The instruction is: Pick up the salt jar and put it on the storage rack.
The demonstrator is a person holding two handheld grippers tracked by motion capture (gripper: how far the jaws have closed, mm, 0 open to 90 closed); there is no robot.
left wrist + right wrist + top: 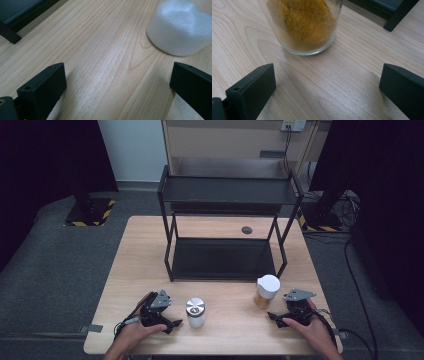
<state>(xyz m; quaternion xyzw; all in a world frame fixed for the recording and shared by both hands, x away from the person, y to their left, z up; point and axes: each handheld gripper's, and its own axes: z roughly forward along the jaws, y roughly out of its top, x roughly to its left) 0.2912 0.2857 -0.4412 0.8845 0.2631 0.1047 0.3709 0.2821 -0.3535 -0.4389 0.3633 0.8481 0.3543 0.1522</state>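
two jars waiting, both grippers spread wide on the table

here we are at the near edge of the wooden table [150,250], and both tools are down low with their jaws spread apart, nothing between them.

the left gripper [170,324] sits in the person's left hand [132,332], and just to its right stands the white-filled jar [195,313] with the shiny metal lid. from the left gripper view the jar [178,28] is ahead of the jaws and off to the right, near but not touching, bare wood lying between the two black jaws.

over to the right gripper [275,318], held in the right hand [312,330]. the yellow-filled jar [266,291] with the white lid stands just ahead and to the left of it. the right gripper view has that glass jar [303,25] ahead of the jaws and a bit left of centre, its yellow powder heaped against the glass, a short strip of table separating it from the jaw tips. no contact there either.

beyond both jars, further out from the tools, stands the black two-tier rack [225,220], its lower shelf resting on the table, with one black foot [397,16] peeking into the right gripper view.
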